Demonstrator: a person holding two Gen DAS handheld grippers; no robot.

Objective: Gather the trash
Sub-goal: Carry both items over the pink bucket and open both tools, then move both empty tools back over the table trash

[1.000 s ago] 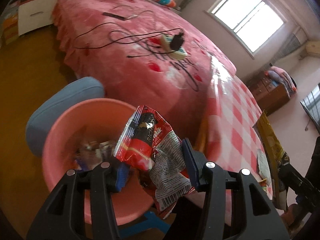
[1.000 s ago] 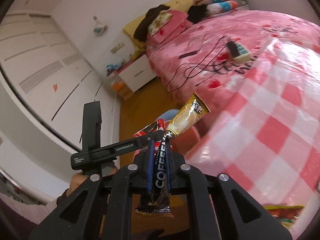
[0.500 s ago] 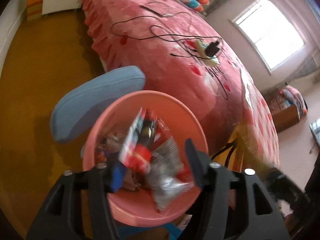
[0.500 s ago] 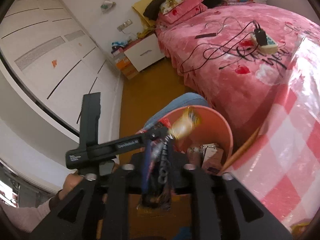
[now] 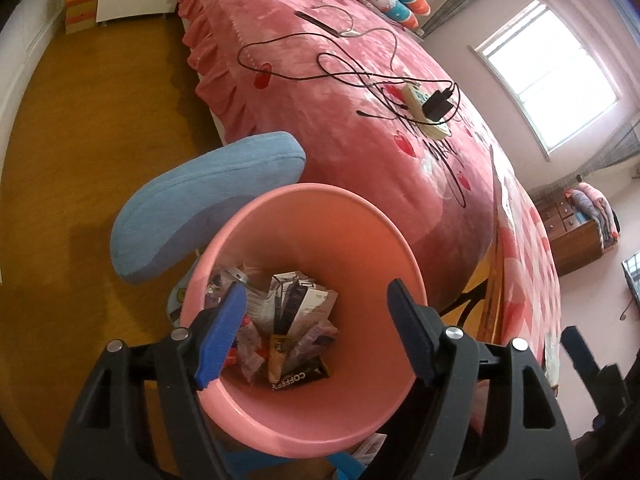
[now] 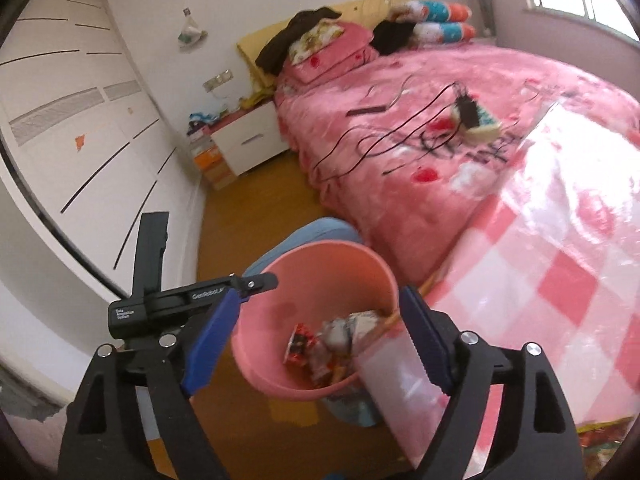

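Note:
A pink bin (image 5: 344,220) stands on the floor beside the bed and table; it also shows in the right wrist view (image 6: 320,264). Several wrappers lie in its bottom, among them a dark coffee sachet (image 5: 300,378) and a red snack packet (image 6: 298,344). My left gripper (image 5: 316,312) is open and empty right over the bin's mouth. My right gripper (image 6: 320,320) is open and empty a little above the bin. The left gripper's black body (image 6: 192,296) crosses the right wrist view at the left.
A blue cushioned chair (image 5: 200,196) stands just behind the bin. A pink bed (image 5: 360,100) holds cables and a power strip (image 5: 428,108). A table with a pink checked cloth (image 6: 560,280) is at the right. A white nightstand (image 6: 248,144) stands by the wall.
Both grippers moved over the bin and opened. The red snack packet dropped from the left and the coffee sachet from the right; both now lie in the bin.

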